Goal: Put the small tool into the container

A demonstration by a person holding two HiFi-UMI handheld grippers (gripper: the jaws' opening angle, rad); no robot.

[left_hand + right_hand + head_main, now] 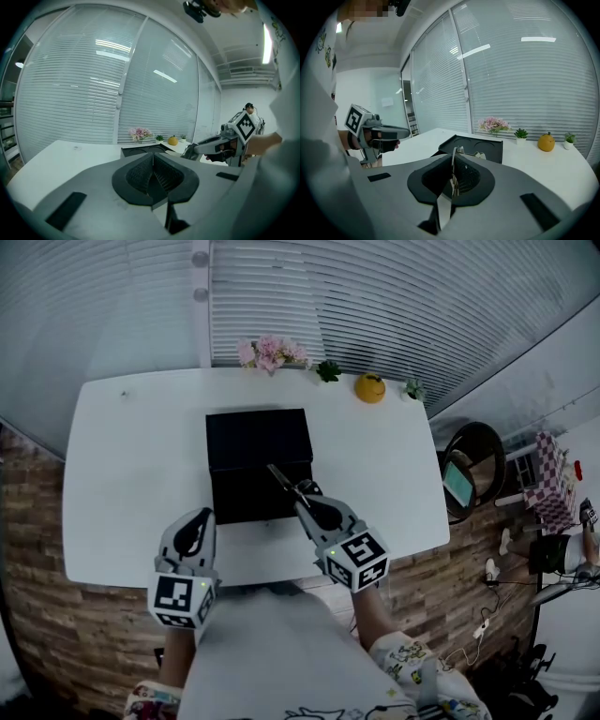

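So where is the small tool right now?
The small tool is clamped in the right gripper, mid-frame in the head view, its tip over the black container on the white table.

The container point(253, 451) sat on the middle of the table point(122, 474). Along the table's far edge stood a row, left to right: the flowers point(270, 352) just behind the container, then a small plant point(327, 371), a round fruit point(369, 388) and a second small plant point(413, 390) further right. At the near edge, the left gripper point(194, 524) was over the table, just near and left of the container's near left corner. The right gripper point(302, 491) was at the container's near right corner, and the small tool point(279, 474) between its jaws reached over the container's near right part.
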